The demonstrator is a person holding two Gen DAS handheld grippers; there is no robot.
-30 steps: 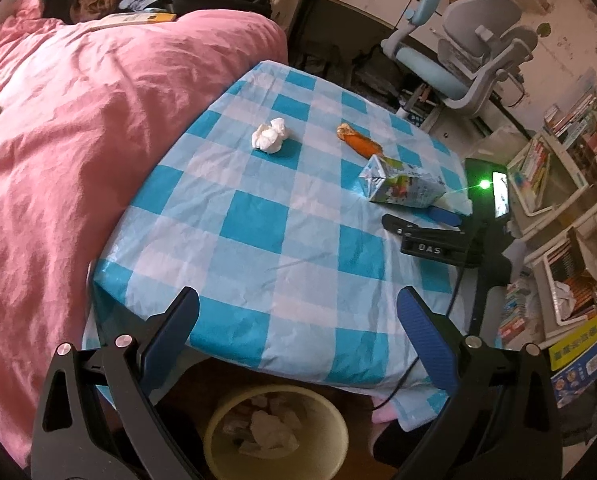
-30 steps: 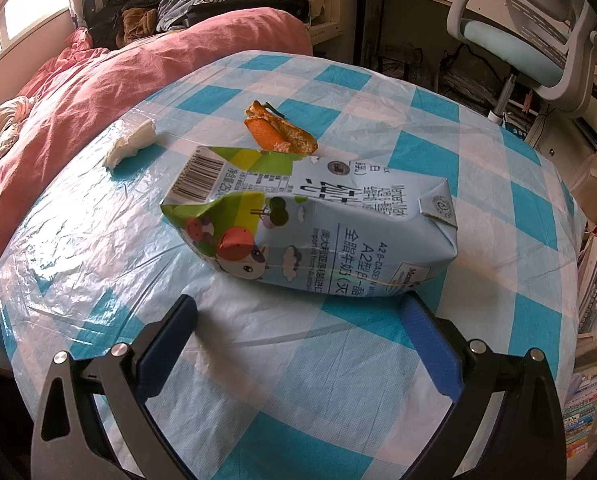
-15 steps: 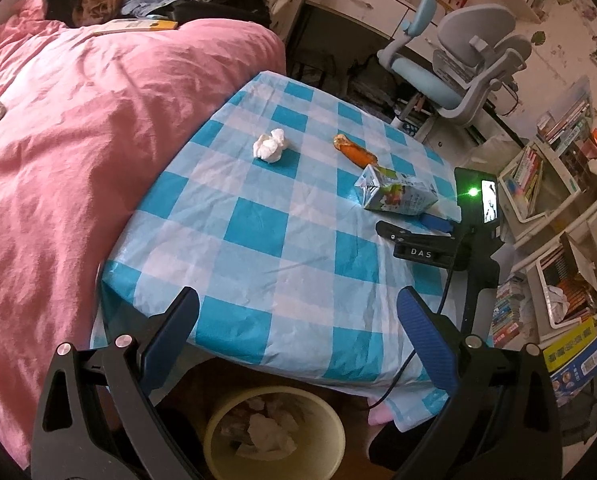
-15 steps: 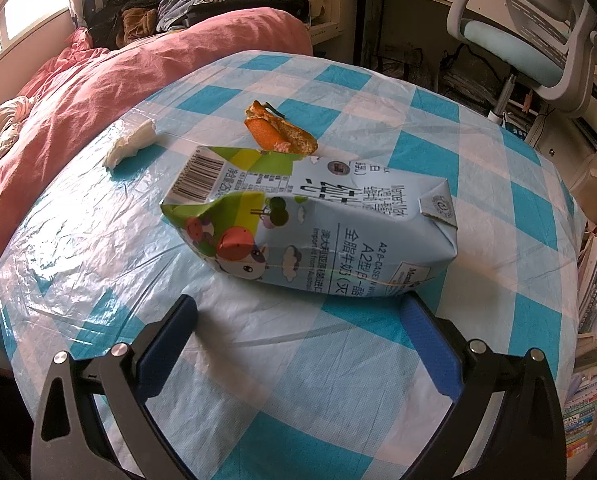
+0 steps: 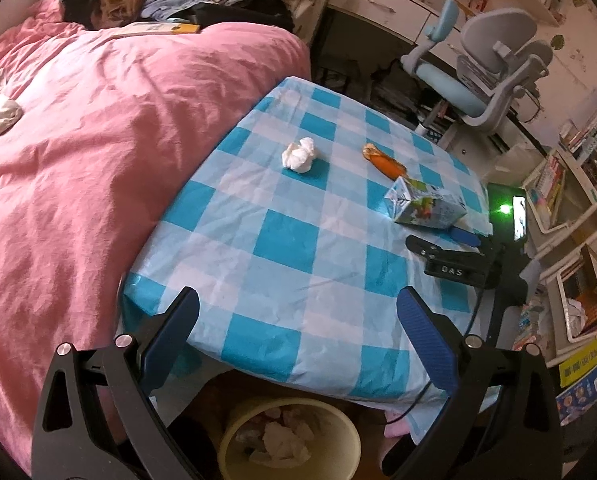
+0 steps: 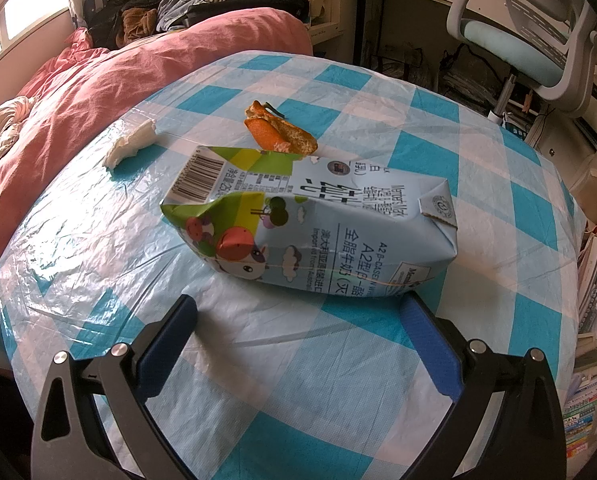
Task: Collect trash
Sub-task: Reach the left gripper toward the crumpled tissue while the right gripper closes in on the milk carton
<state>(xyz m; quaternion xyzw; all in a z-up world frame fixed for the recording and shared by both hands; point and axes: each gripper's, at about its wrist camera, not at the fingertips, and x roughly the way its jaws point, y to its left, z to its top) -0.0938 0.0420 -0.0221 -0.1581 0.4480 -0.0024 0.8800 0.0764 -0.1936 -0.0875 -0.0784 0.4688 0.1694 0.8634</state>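
Blue pads: both tongs carry blue-padded fingers on black frames; the right gripper point(image 6: 298, 312) stands spread wide and empty, low over the table point(image 6: 338, 400), with the carton point(image 6: 318, 232) lying on its side just ahead of the tips.
Right pose: held nearly level, pointing across the cloth at the carton's long side; its right finger point(image 6: 426, 336) sits close under the carton's folded end, contact unclear.
Left gripper point(image 5: 296, 316): also spread and empty, held high off the near table edge, looking down over the table with the bin point(image 5: 290, 440) right below it.
Step in hand: judged to be the grasp on the carton.
Doing it well: push forward until the carton sits deep between the pads, then press across its narrow body; it looks dented and soft, so a firm squeeze near the middle should keep it from twisting out.
Other trash: orange peel point(image 6: 278, 132) just behind the carton; crumpled tissue point(image 6: 132, 146) further left, apart from both.
Bin: on the floor by the near table edge, already holding tissues.
Risk: a shallow pinch may skid the carton on the slick plastic cloth.
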